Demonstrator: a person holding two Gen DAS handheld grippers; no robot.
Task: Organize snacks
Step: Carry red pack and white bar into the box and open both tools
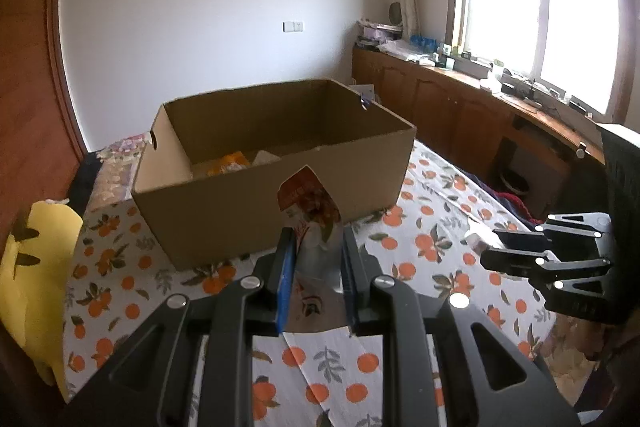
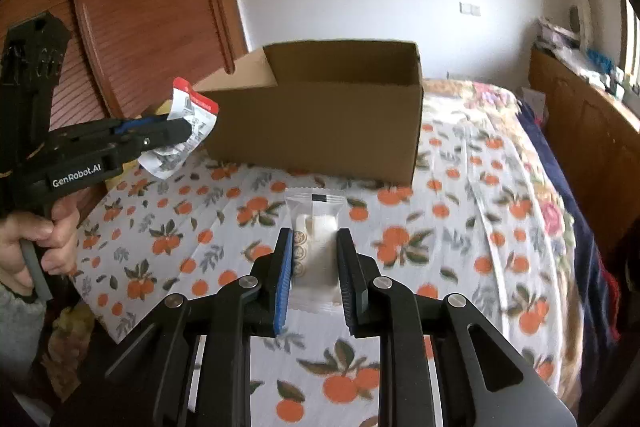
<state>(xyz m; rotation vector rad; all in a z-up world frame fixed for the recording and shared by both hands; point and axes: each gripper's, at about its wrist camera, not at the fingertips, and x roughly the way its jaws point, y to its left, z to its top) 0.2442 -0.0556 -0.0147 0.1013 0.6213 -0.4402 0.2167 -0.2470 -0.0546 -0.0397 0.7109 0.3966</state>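
the left hand-held gripper (image 1: pixel 314 247) grasps a red-and-white snack packet (image 1: pixel 310 205), raised just before the cardboard box (image 1: pixel 256 187). the right hand-held gripper (image 2: pixel 314 251) brackets a white wrapped snack (image 2: pixel 316 239) lying on the orange-print cloth (image 2: pixel 460 219); whether it grips it cannot be told.

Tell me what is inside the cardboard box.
The left wrist view shows an orange packet and a pale wrapper inside the cardboard box. The near wall hides the rest of the floor, so anything else is unseen.
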